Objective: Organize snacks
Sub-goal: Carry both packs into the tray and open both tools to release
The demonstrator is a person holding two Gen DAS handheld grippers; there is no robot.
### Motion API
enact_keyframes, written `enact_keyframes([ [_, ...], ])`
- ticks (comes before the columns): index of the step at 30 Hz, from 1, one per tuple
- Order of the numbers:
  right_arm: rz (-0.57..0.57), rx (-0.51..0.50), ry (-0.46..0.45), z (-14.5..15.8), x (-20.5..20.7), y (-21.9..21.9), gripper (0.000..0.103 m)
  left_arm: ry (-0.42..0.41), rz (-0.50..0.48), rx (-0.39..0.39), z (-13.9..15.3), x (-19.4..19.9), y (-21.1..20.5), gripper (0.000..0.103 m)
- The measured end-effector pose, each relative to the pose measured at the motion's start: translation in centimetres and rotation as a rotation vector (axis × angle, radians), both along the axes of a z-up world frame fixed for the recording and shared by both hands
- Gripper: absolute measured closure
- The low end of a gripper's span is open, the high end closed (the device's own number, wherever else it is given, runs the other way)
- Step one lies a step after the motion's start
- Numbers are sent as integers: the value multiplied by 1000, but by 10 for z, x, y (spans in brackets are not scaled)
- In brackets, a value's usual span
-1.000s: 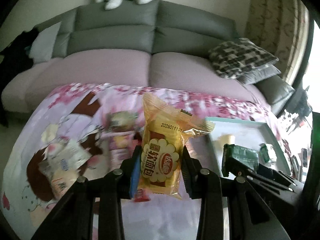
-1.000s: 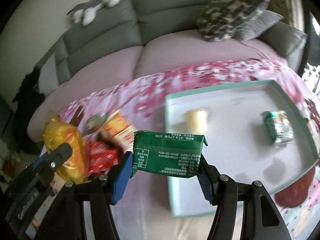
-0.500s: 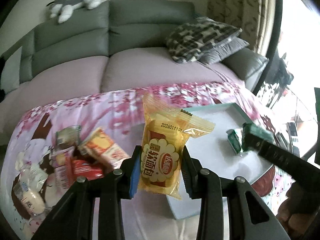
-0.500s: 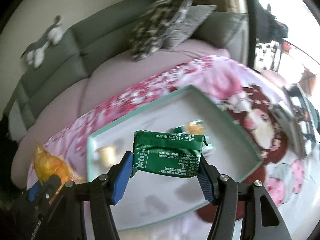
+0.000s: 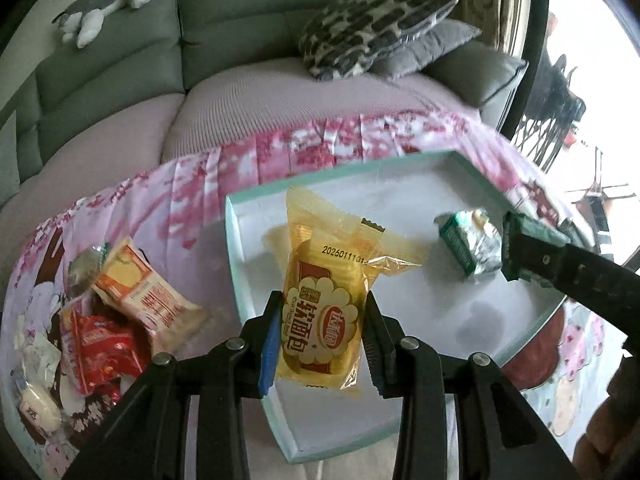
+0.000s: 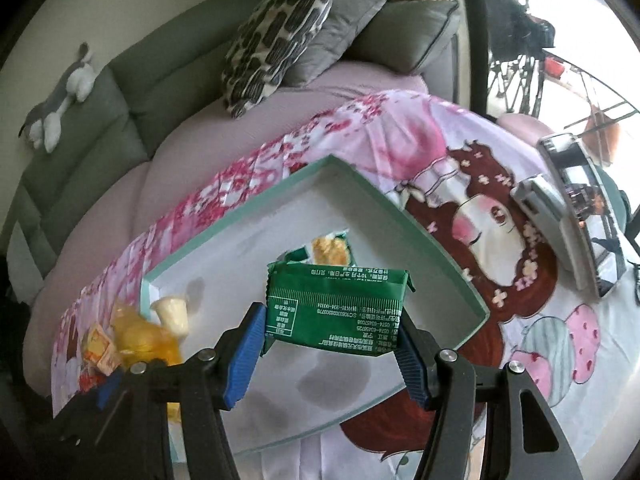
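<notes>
The left gripper (image 5: 320,344) has its jaws clamped on a yellow soft-bread packet (image 5: 324,308), held upright above the teal-rimmed tray (image 5: 234,264), probably for dropping in. The right gripper (image 6: 332,340) has its jaws clamped across a green wrapped snack (image 6: 338,306), also over the tray. Beyond lie another green packet (image 5: 472,242) inside the tray and loose snacks (image 5: 120,300) on the floral-cloth surface.

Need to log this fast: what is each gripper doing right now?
Left gripper: closed on the yellow bread packet, held over the tray.
Right gripper: closed on the green snack packet, also over the tray.
</notes>
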State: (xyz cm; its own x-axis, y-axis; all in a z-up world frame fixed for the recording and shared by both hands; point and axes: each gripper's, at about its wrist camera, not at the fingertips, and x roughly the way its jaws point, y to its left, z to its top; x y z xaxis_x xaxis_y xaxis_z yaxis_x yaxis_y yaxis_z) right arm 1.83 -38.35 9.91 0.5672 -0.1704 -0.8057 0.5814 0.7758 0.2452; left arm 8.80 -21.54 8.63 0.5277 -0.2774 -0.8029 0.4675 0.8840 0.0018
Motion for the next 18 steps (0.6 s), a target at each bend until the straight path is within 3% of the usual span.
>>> enact_keyframes([
  [18, 38, 52, 42, -19, 1, 3, 38, -7, -14, 21, -10, -13, -10, 64],
])
